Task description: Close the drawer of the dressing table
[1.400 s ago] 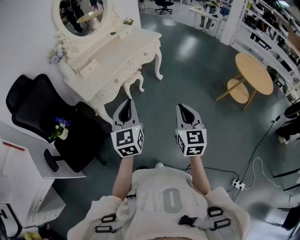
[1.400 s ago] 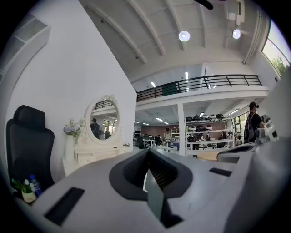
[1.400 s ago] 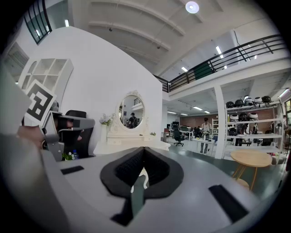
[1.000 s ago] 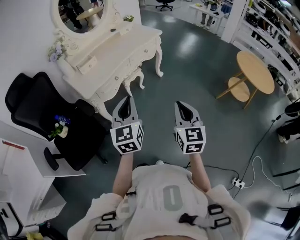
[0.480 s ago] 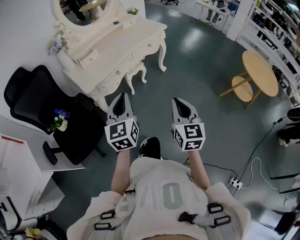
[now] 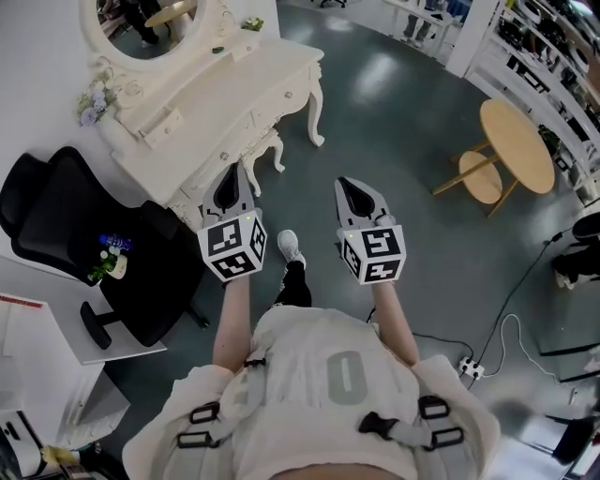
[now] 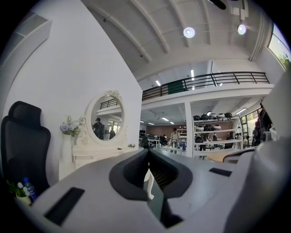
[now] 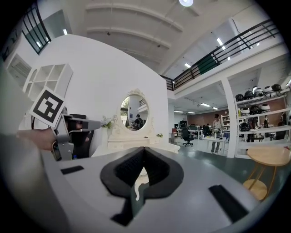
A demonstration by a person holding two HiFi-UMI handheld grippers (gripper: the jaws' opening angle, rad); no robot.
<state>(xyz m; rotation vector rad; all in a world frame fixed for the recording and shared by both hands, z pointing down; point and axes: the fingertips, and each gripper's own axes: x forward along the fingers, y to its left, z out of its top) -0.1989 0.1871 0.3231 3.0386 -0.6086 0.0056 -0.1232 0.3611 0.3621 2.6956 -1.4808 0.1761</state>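
The cream dressing table (image 6: 246, 86) with its oval mirror (image 6: 148, 17) stands at the upper left of the head view. A small drawer (image 6: 162, 127) in its raised back tier juts out a little. My left gripper (image 6: 232, 172) is shut and empty, its tips over the table's front edge as seen from above. To its right, over bare floor, my right gripper (image 6: 349, 186) is also shut and holds nothing. The left gripper view looks past shut jaws (image 7: 148, 150) at the table (image 7: 88, 155). In the right gripper view the table (image 8: 132, 144) lies beyond the shut jaws (image 8: 144, 149).
A black office chair (image 6: 66, 211) stands left of the dressing table, with a white desk (image 6: 47, 328) beside it. A small stool (image 6: 270, 148) sits under the table. A round wooden side table (image 6: 516, 141) is at the right. A cable and power strip (image 6: 469, 367) lie on the floor.
Both grippers have moved forward toward the dressing table, still shut. The person has stepped forward, and a shoe now shows between the arms.
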